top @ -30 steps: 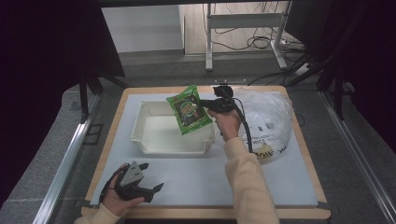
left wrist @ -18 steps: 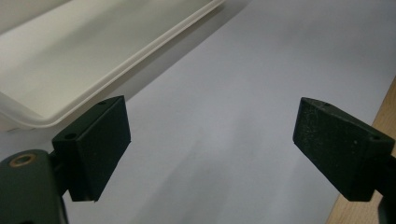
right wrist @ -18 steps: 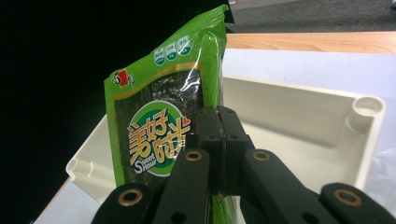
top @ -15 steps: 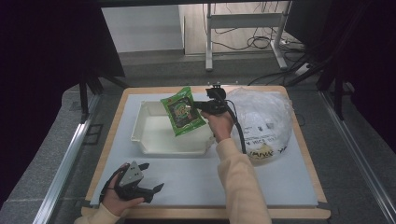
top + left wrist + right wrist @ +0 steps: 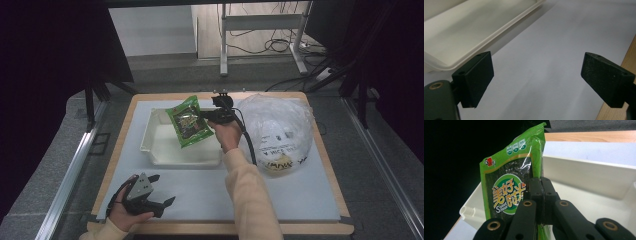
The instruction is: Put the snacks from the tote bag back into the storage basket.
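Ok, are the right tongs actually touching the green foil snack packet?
Touching. The right gripper view shows the right tongs closed flat on the green foil snack packet's edge, with no gap at the jaws.

The snack packet (image 5: 188, 123), clamped between the right gripper (image 5: 206, 115) jaws, hangs above the tub (image 5: 152, 145), which lies ahead of the left gripper (image 5: 162, 190) jaws, the plastic bag (image 5: 280, 131) beside it on the tabletop (image 5: 200, 192).

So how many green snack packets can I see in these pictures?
1. The green snack packet hangs over the white tray, pinched by the right hand-held gripper. More may be hidden inside the clear plastic bag.
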`<state>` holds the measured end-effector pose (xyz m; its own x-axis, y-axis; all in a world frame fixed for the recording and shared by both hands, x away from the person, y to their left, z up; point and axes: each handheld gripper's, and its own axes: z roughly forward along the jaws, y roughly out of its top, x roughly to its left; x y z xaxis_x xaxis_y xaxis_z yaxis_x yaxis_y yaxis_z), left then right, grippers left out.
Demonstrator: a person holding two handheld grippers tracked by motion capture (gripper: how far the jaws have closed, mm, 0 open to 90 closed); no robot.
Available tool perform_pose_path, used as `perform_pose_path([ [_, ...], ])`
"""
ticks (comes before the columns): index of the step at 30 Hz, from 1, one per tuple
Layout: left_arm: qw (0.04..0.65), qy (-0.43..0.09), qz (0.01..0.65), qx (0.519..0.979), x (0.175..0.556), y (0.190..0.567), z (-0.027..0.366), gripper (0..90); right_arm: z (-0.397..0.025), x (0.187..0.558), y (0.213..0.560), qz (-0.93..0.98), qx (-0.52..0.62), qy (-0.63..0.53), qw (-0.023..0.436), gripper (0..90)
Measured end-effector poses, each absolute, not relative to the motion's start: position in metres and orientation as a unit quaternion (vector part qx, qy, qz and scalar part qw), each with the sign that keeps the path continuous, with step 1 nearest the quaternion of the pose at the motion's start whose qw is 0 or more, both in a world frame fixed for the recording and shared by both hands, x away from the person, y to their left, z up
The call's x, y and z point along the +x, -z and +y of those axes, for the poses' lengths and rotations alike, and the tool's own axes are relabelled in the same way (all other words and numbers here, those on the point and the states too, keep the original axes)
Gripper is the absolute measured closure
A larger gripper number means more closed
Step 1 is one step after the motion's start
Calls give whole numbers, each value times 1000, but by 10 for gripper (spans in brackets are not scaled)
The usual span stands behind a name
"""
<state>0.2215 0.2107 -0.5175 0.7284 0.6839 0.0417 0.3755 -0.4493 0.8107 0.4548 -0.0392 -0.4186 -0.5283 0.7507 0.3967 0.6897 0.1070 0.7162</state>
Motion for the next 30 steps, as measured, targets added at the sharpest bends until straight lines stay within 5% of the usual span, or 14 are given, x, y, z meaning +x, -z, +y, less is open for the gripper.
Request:
perform_pose_path([
  [30,413,-184,315,834,222,518,212,110,7,465,456,750,499,-433,13,900],
])
